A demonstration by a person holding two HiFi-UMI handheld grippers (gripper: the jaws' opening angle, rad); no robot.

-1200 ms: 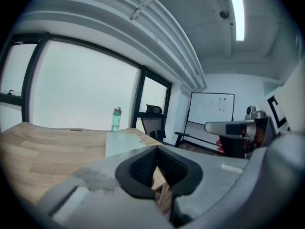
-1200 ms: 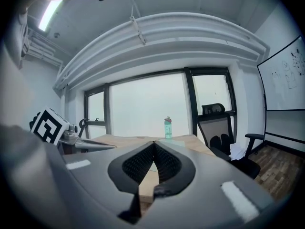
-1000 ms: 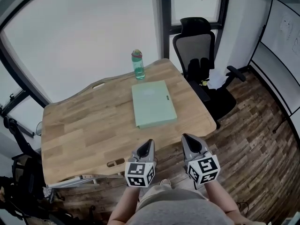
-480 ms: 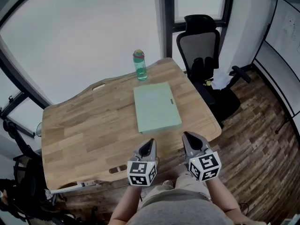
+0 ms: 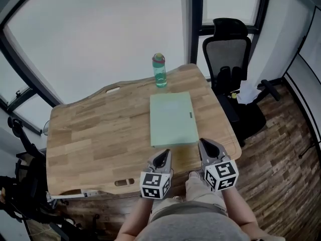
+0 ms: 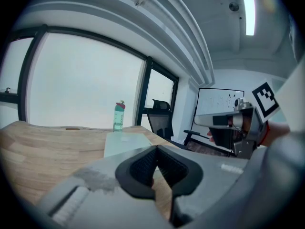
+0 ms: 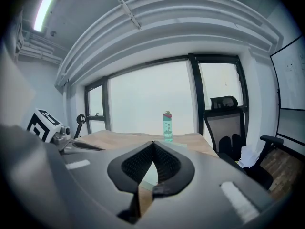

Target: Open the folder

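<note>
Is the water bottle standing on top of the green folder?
No, the water bottle stands upright on the wooden table, beyond the far edge of the closed green folder.

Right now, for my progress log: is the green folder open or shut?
Shut: the green folder lies flat on the table, cover down, no pages showing.

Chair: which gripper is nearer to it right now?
Right. The right gripper is by the desk's near right corner, on the chair's side; the left gripper sits further left, at the folder's near edge.
</note>
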